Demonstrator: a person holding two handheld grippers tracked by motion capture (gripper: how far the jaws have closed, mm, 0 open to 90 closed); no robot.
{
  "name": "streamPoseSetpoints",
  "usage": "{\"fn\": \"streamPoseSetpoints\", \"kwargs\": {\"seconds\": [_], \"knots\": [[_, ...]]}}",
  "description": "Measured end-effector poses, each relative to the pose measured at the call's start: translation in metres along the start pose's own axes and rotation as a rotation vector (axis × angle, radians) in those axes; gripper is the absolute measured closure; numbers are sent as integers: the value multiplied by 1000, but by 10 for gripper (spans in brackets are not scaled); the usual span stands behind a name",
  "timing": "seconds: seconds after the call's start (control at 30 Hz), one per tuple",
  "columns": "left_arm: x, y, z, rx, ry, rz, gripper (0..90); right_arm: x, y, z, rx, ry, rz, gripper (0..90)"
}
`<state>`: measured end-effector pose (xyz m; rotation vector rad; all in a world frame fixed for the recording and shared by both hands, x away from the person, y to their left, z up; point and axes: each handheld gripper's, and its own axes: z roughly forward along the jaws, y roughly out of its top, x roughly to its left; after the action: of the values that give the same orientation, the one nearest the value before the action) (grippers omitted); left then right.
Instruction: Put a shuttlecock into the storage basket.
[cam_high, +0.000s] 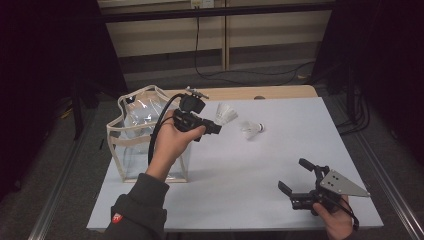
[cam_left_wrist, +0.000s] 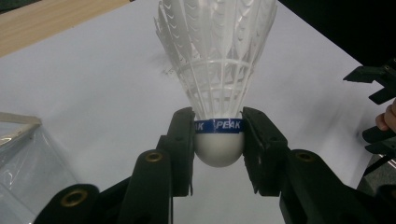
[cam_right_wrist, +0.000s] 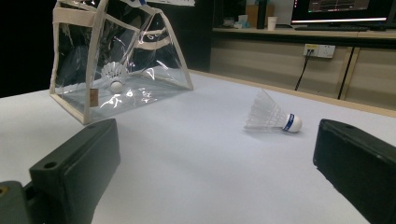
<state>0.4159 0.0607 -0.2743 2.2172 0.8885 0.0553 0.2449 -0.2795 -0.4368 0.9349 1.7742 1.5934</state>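
White shuttlecock (cam_left_wrist: 217, 70) with a blue band, gripped by a black hand-held gripper (cam_left_wrist: 218, 140); a second white shuttlecock (cam_right_wrist: 273, 116) on the pale grey worktop (cam_high: 250, 170); clear bag (cam_high: 135, 135) trimmed in cream.

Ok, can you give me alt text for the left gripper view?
The left tongs clamp a white shuttlecock by its cork base, feathers pointing up and away over the white table. A clear bag's corner sits at lower left.
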Motion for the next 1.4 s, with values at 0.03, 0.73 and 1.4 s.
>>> {"fn": "streamPoseSetpoints", "kwargs": {"seconds": [0.03,0.73,1.4], "knots": [[0,0,0,-1,8,-3,657,0,0,0,0,0,0,3],[5,9,-10,-6,15,-14,657,0,0,0,0,0,-1,3],[11,14,-20,-16,32,-24,657,0,0,0,2,2,-5,3]]}}
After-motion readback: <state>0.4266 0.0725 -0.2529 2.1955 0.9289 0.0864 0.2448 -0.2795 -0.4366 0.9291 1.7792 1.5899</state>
